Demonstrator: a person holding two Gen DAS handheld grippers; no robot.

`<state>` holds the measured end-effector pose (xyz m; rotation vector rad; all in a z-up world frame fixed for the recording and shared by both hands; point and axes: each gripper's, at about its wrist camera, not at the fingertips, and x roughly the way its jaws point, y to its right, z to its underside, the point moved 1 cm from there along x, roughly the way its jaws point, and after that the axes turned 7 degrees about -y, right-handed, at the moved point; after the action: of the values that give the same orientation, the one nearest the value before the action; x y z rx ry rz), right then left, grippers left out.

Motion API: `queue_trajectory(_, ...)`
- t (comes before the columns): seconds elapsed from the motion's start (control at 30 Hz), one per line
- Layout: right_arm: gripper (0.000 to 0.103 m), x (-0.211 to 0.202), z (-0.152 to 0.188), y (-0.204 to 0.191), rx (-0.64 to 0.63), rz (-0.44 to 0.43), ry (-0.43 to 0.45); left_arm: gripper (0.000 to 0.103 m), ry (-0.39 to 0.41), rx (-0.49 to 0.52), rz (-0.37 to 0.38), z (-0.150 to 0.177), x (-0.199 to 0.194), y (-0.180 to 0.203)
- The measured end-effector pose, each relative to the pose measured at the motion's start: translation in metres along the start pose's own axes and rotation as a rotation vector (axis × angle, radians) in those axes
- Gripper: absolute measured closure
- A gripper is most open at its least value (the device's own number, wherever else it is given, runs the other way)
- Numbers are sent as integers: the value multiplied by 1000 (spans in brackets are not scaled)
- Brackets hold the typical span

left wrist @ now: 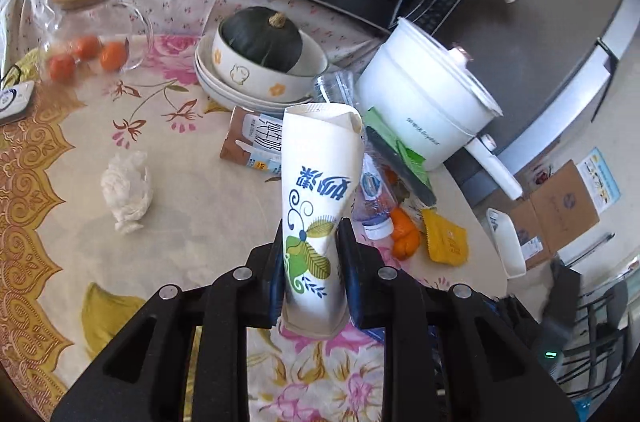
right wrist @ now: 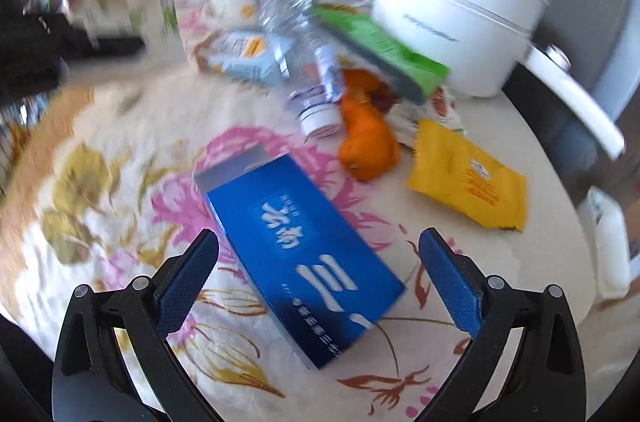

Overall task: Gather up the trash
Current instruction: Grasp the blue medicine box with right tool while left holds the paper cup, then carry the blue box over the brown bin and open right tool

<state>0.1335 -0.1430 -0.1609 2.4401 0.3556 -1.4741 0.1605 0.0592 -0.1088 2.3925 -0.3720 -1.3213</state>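
Left tongs [left wrist: 311, 264] are clamping a flattened paper cup [left wrist: 318, 198].
Right tongs [right wrist: 318, 272] are standing apart over a blue box [right wrist: 304, 258] lying low-centre on the surface [right wrist: 100, 182].

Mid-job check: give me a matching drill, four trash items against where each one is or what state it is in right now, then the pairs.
Items:
1. flattened paper cup
2. blue box
3. crumpled tissue
4. yellow packet

States:
A. lying flat on the tablecloth between open gripper fingers
B. alone on a bare patch of tablecloth, apart from the other trash
C. clamped in the left gripper
D. near the table edge, beside the orange peel

Pairs: 1-C, 2-A, 3-B, 4-D. The fingers around the blue box are the right gripper.
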Motion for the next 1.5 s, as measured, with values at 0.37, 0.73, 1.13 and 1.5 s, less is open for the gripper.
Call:
queue_trajectory(0.37,50,21,-6,-7,112,-80,-100,78,29,96,-101,16,-20,10)
queue_trajectory(0.73,50,-28,-8,16,267,20,56,78,40,156,-121,29,-14,35)
queue_trajectory(1.13,50,-89,39,73,439,163,139,77,41,248,-65,55,-19,104)
queue_trajectory(1.5,50,-129,100,122,571,291,151,77,5,330,54,99,2,176)
